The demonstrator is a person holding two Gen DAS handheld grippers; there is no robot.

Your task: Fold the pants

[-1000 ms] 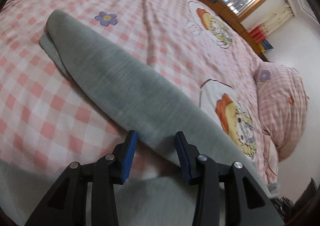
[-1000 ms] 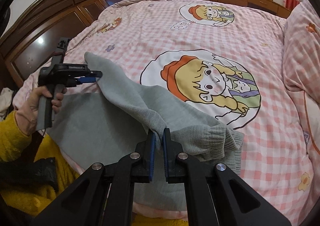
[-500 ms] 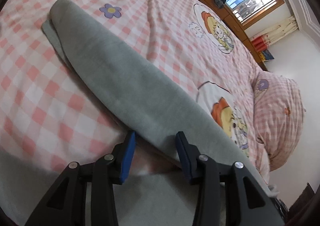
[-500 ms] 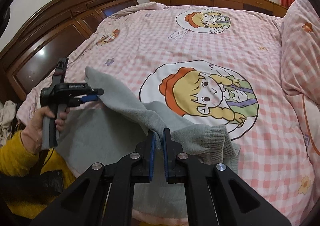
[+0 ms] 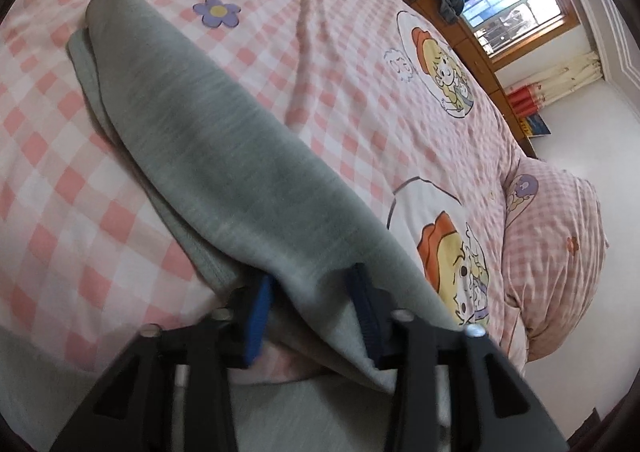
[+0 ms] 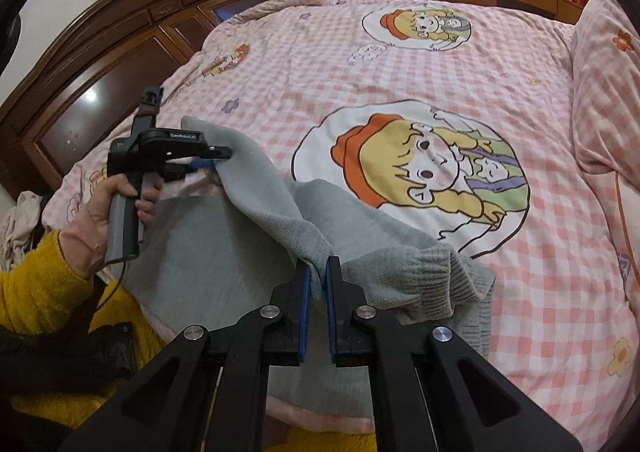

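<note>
Closure of the left hand-held gripper (image 6: 208, 159) is the change of the last second: its blue pads stood well apart around the grey cloth a moment ago, and the jaws are now closing on that cloth. In its own blurred view the pads (image 5: 258, 312) are still seen apart with the fold between them, so whether the pinch is complete cannot be told there; in the right wrist view the tips appear nipped onto the cloth edge. By this a second hold on the garment is being gained, and a lift and carry-over of the fold can be judged the step in hand.

Left of the garment, the person's hand (image 6: 116, 204) in a yellow fleece sleeve (image 6: 36, 292) is wrapped round the gripper handle. The soft grey knitted pants (image 6: 280, 220) are spread on the near part of the pink checked bed cover (image 6: 400, 72), close to the person, with some cloth hanging over the bed's near edge. One layer is raised as a ridge between the two grippers. At the right end of the pants, a ribbed cuff (image 6: 432, 276) is bunched just beside the right hand-held gripper (image 6: 318, 284), whose jaws are clamped tightly on a pinch of the grey cloth.
</note>
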